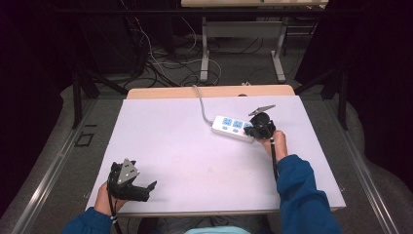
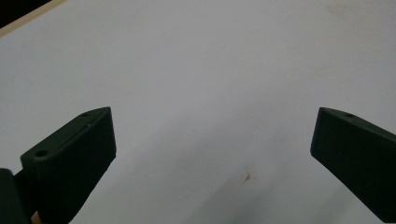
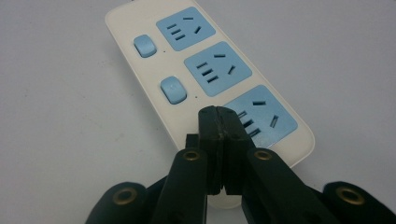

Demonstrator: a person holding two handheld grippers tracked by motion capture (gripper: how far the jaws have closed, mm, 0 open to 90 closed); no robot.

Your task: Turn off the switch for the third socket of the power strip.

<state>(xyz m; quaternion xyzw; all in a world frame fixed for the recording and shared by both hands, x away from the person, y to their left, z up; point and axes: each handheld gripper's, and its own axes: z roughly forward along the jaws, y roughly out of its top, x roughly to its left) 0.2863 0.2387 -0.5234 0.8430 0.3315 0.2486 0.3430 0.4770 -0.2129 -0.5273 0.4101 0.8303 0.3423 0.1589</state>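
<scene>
A white power strip (image 1: 233, 127) with three blue sockets lies right of the table's middle; its grey cable (image 1: 201, 105) runs toward the far edge. In the right gripper view the strip (image 3: 154, 84) shows two blue switches (image 3: 173, 89) beside the sockets. My right gripper (image 3: 218, 115) is shut with nothing between its jaws, and its tip sits over the strip beside the nearest socket (image 3: 259, 114). In the high view the right gripper (image 1: 253, 130) is at the strip's right end. My left gripper (image 1: 150, 187) rests open near the front left edge, jaws wide (image 2: 212, 140) over bare table.
The white table top (image 1: 185, 146) has a wooden strip along its far edge. A small brown stain (image 2: 246, 177) marks the surface between the left jaws. Beyond the table are a second table's legs (image 1: 204, 53) and tangled cables (image 1: 165, 63) on the floor.
</scene>
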